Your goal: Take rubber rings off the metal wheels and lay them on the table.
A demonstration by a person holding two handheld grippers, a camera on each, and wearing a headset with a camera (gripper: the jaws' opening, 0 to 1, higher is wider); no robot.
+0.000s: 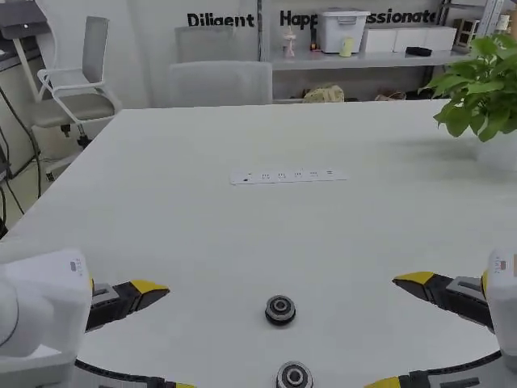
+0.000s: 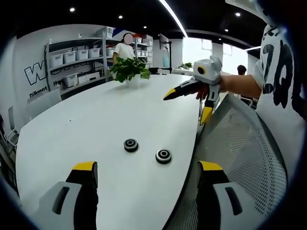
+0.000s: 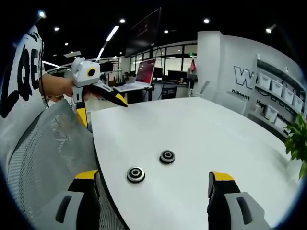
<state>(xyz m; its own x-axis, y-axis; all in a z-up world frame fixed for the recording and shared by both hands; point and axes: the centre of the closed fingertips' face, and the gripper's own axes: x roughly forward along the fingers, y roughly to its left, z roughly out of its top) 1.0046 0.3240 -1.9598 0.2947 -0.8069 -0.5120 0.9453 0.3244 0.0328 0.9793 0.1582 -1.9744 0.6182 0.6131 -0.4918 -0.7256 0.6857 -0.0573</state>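
Rubber rings (image 1: 270,311) look to be on both metal wheels (image 1: 280,309), which lie on the table (image 1: 161,202) well to my side of the power strip (image 1: 288,175), one behind the other. The wheel farther from the strip (image 1: 293,376) is near the front edge. Left gripper (image 2: 147,167) & right gripper (image 3: 153,175) are both spread wide, holding nothing; I'd pin a hub w/ one, peel its ring w/ the other, pulling toward the strip where there's open room, not off the edge.

Inspected: the left gripper (image 1: 171,338) and the right gripper (image 1: 384,333) have white moulded plastic housings and black tapered fingers (image 1: 128,298) capped with yellow tips. The person wears a white shirt (image 2: 273,91) printed with large black lettering.
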